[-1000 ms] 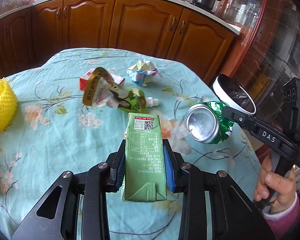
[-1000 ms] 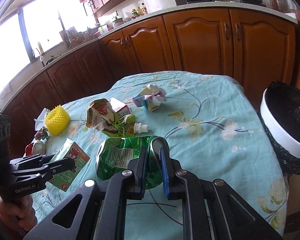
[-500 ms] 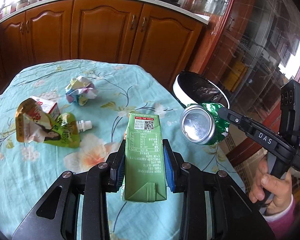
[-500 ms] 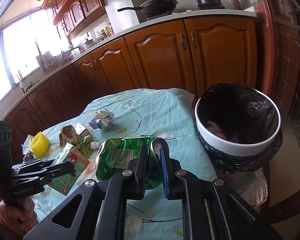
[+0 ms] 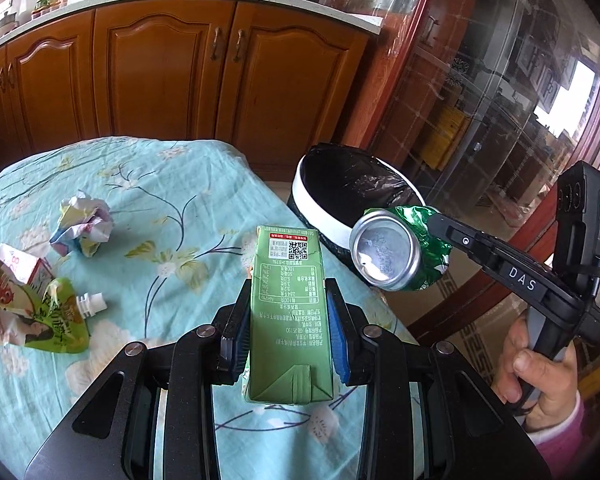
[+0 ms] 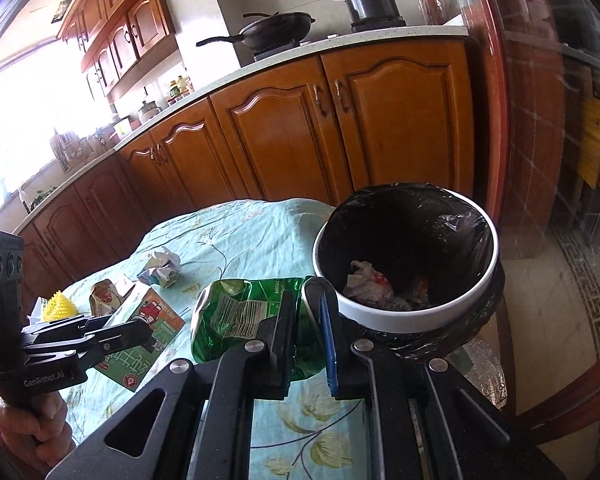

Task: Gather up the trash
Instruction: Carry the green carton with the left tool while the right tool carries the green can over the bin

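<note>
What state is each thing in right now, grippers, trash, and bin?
Left gripper: shut on the carton, held off the table.
Right gripper: shut on the can.
Can: crushed, near the bin's rim.
Bin: open, bag-lined, trash inside.
Pouch: flattened, on the table.
Paper wad: crumpled, on the table.
</note>
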